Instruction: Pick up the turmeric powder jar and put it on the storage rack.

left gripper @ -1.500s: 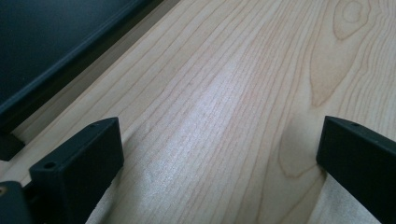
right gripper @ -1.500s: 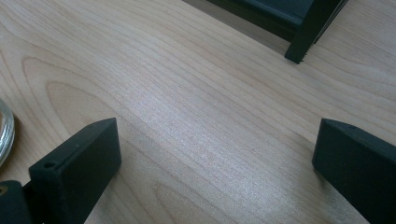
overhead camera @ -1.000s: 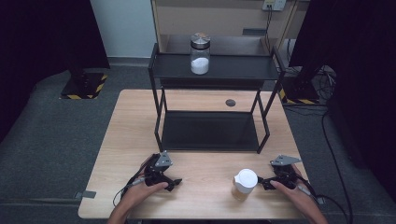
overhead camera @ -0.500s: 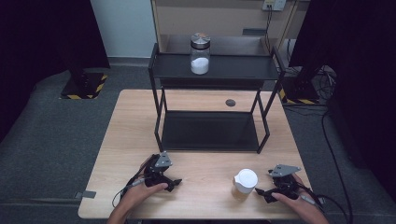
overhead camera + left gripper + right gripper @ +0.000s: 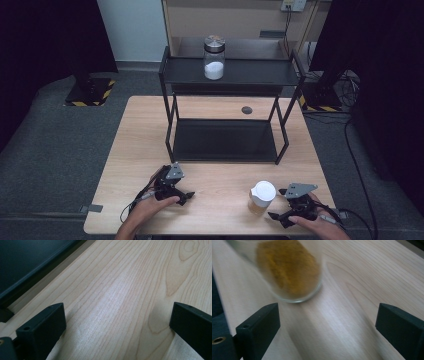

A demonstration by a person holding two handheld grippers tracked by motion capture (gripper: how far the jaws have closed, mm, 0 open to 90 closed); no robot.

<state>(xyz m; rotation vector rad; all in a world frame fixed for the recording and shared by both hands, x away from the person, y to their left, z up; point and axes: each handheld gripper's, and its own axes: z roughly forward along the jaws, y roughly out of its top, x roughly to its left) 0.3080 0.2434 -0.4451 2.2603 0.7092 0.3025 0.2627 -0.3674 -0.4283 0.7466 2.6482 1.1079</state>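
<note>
The right claw (image 5: 278,216) sits low on the pale wooden counter (image 5: 220,125), near its front edge, with its jaws wide apart and nothing between them. They have just closed in a little. Just beside it stands the small glass jar with a white lid and yellow-brown powder inside (image 5: 262,197). In the right gripper view the jar (image 5: 287,270) is ahead of the jaws and off to one side, not between them.

The left claw (image 5: 189,196) rests on the counter too, wide and holding nothing.

It looks like the step is reaching for the jar. Next, the right claw should turn toward the jar, slide around its sides, and then squeeze.

Farther back stands a black metal rack with 2 shelves (image 5: 225,75). On its top shelf is a tall glass jar with a silver lid and white powder (image 5: 214,57).

The near jar is blurry and its top is cut off in the right gripper view.
</note>
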